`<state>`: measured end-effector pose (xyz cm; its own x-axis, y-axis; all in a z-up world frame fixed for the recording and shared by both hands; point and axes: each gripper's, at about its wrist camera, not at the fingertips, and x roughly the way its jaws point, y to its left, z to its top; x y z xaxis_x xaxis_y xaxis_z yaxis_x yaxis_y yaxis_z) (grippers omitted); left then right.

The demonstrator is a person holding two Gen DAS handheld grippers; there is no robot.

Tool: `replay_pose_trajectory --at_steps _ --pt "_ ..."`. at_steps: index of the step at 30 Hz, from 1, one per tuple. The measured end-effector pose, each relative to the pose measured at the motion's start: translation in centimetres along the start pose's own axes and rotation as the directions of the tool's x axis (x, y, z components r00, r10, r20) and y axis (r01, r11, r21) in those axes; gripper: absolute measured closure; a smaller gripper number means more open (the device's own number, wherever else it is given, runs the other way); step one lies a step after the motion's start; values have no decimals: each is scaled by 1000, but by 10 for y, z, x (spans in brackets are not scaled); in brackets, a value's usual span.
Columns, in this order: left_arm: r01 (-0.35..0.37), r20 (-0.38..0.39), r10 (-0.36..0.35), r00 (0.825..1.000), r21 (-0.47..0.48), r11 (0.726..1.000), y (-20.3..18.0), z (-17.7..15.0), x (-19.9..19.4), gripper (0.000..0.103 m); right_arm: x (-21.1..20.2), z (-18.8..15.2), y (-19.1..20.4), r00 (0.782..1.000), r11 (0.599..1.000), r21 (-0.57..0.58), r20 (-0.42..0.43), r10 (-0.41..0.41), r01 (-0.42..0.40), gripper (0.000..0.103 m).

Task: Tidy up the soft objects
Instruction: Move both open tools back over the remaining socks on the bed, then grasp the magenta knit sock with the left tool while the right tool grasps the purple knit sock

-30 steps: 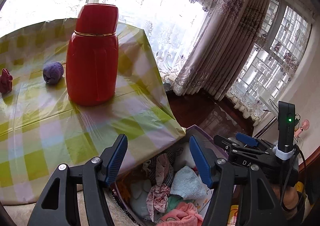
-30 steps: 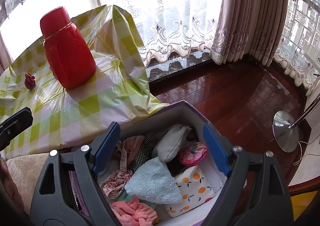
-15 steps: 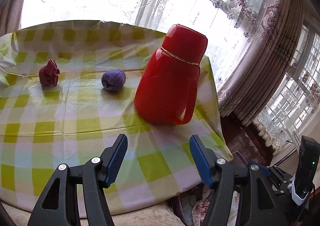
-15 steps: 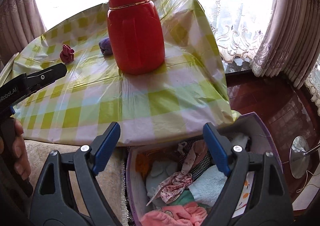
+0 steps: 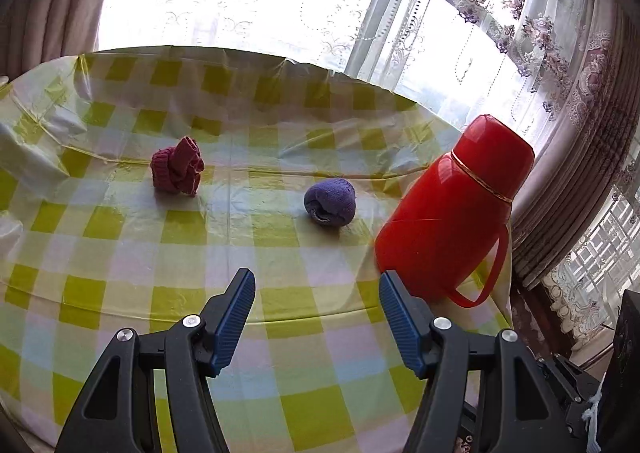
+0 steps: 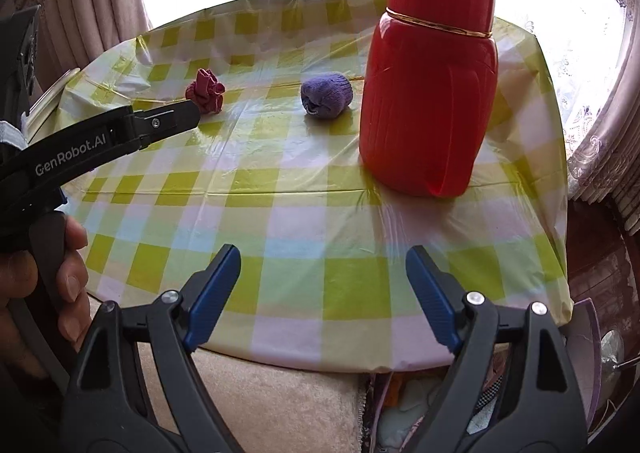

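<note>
A rolled purple sock (image 5: 330,202) (image 6: 326,95) and a crumpled dark-red sock (image 5: 177,171) (image 6: 205,90) lie on the green-checked table (image 5: 168,221) (image 6: 280,213). My left gripper (image 5: 316,287) hangs open over the near part of the table, short of the purple sock, with nothing between its blue pads. My right gripper (image 6: 322,263) is open and empty above the table's near edge. In the right wrist view the left gripper's black finger (image 6: 168,121) reaches in from the left, close to the dark-red sock.
A tall red thermos (image 5: 452,221) (image 6: 430,93) stands on the table right of the purple sock. Below the table's near edge a box of soft clothes (image 6: 416,405) shows partly, beside a beige cushion (image 6: 280,401). Curtains (image 5: 580,93) hang behind. A hand (image 6: 44,281) holds the left gripper.
Both grippers have swung from over the box of clothes to face the table. The box has slid out of the left wrist view, and the two socks have come into fuller view. Jaws unchanged.
</note>
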<state>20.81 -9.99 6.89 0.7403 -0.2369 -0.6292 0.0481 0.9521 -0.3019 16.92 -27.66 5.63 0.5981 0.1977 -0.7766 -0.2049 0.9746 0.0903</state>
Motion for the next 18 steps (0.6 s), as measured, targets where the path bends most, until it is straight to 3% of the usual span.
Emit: replay_pose_trajectory --at_steps 9,18 --pt "-76 58 85 995 -151 986 79 50 10 36 37 57 54 998 998 -46 49 36 -34 17" --pt "-92 70 117 991 -287 954 141 81 30 27 90 123 75 993 998 -40 106 -50 55 12"
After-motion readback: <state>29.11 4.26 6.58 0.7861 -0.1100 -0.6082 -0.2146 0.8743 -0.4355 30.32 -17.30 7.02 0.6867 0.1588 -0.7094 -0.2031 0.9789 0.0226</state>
